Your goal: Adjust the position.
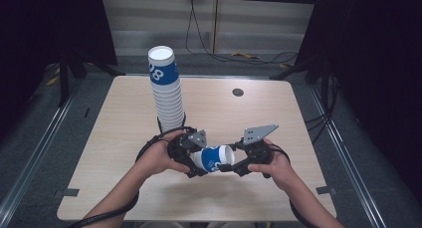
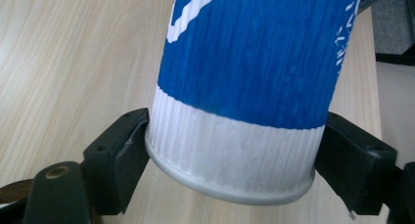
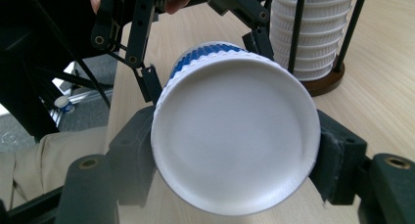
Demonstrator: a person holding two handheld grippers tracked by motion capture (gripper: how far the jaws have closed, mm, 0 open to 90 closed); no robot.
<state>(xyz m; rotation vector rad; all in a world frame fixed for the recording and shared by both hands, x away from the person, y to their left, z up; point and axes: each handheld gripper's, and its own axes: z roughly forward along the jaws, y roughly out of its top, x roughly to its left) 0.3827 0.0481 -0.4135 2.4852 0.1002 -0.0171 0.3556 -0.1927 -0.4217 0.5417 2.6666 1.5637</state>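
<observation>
Blue-and-white paper cup (image 1: 215, 159) clamped at both ends by left tool (image 1: 195, 161) and right tool (image 1: 230, 164).

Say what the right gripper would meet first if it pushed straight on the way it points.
Probably the left gripper: the right gripper points at it along the blue-and-white ribbed paper cup that both grippers grip, which would be pushed ahead.

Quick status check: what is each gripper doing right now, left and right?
Left gripper: fingers either side of the blue-and-white paper cup near its rim; whether they press on it cannot be told.
Right gripper: shut on the same cup's closed base.
</observation>
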